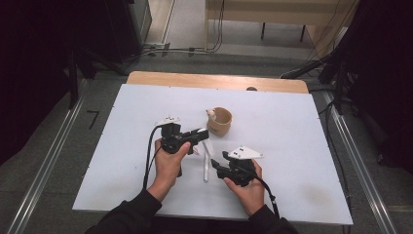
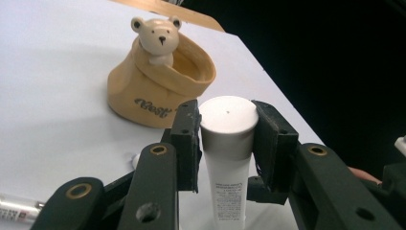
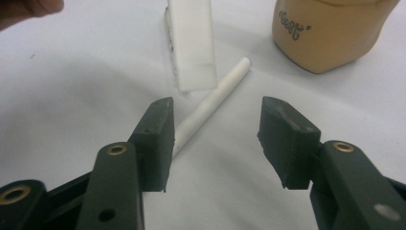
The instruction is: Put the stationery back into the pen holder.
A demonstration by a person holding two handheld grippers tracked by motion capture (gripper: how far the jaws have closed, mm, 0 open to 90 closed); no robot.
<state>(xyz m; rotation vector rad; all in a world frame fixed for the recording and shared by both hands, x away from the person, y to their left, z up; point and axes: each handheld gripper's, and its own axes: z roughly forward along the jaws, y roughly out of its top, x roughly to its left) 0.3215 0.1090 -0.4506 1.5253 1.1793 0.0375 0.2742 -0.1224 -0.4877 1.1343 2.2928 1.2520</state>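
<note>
The left tongs (image 2: 226, 143) are clamped on a white tube (image 2: 227, 158) just below its round flat cap, one black pad pressing on each side. In the left gripper view small grey print runs down the tube's body under the cap, too fine to read. In the high view the left tongs (image 1: 203, 132) sit near the middle of the table (image 1: 292, 126), pointing toward 3 o'clock, with the tube's flat crimped end hanging down from them.

At 12 o'clock from the gripped cap stands a tan ceramic pot (image 2: 158, 86) shaped like a slouched paper bag, with a cream bear figure (image 2: 157, 38) peeping over its rim. Dark script on the pot's front seems to read "Nest", though the letters are partly cut off by the tongs. In the right gripper view the same lettering appears upside down on the pot (image 3: 330, 33) at 1 o'clock.

The right tongs (image 3: 215, 129) stand about half open with nothing gripped. A white stick (image 3: 210, 108) lies flat on the table beyond their gap, passing close by the left-hand pad, and the tube's crimped end (image 3: 194, 43) hangs above it at 12 o'clock. In the high view the right tongs (image 1: 219, 163) lie at 5 o'clock from the pot (image 1: 220, 122), the stick (image 1: 206, 163) just beside them. A marker (image 2: 16, 207) with red print, unreadable, lies at the left gripper view's 8 o'clock edge.
</note>
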